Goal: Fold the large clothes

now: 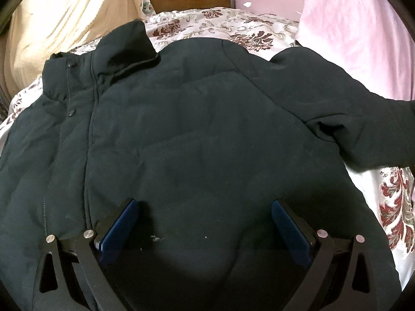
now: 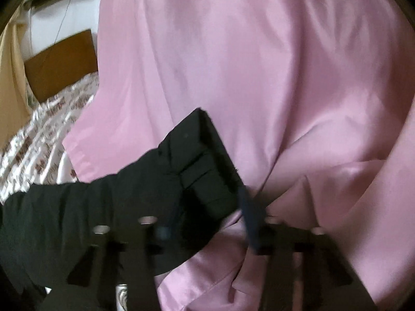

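Your big dark jacket [image 1: 197,119] lies spread out flat on the flowery bedspread [image 1: 394,207], collar up at the far end. It looks puffy and soft, so it will bend easily but spring back up, and it is probably a bit heavy to lift. Your left gripper [image 1: 203,223] hangs over the middle of it with its fingers spread wide, holding nothing. Your right gripper [image 2: 205,233] is nearly closed around the cuff [image 2: 205,160] of one sleeve, out by the pink cloth [image 2: 259,64]. The picture is blurry, so I can't tell if it's pinching tight. Grab the cuffs and bottom edge, where it's thinner.
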